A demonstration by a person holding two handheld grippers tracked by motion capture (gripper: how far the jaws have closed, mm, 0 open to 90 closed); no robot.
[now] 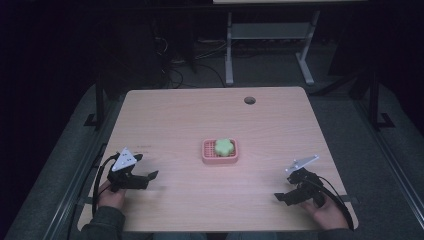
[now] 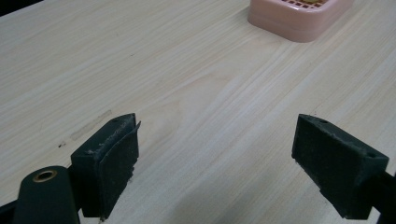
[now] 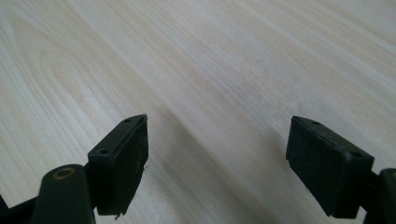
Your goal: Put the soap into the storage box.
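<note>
The left gripper (image 1: pixel 146 176), a black two-jaw tool with a grey three-cornered plate on top, rests low over the pale wood-grain table (image 1: pixel 175 120) near its near-left edge, held by the person's left hand (image 1: pixel 111 196) in a dark sleeve. In the left gripper view (image 2: pixel 215 163) its jaws stand wide apart with nothing but bare tabletop between them, so it is released and empty. Ahead of this gripper and off to its right sits the shallow pink square plastic tray with a slotted floor (image 1: pixel 205 156), well apart from the jaw tips; in the left gripper view a corner of the tray (image 2: pixel 299 18) shows at the top, beyond the right-hand jaw. On the tray lies a light green flower-shaped sponge-like piece (image 1: pixel 224 147), resting inside the rim. The right gripper (image 1: pixel 283 198), of the same black build with its own grey plate, sits near the table's near-right edge in the person's right hand (image 1: pixel 322 212), its cable looping past the wrist. Its jaws point toward the left gripper, and the tray lies ahead of it and to its right, well apart. In the right gripper view (image 3: pixel 215 161) the jaws are likewise spread wide over bare wood, released and gripping nothing.
</note>
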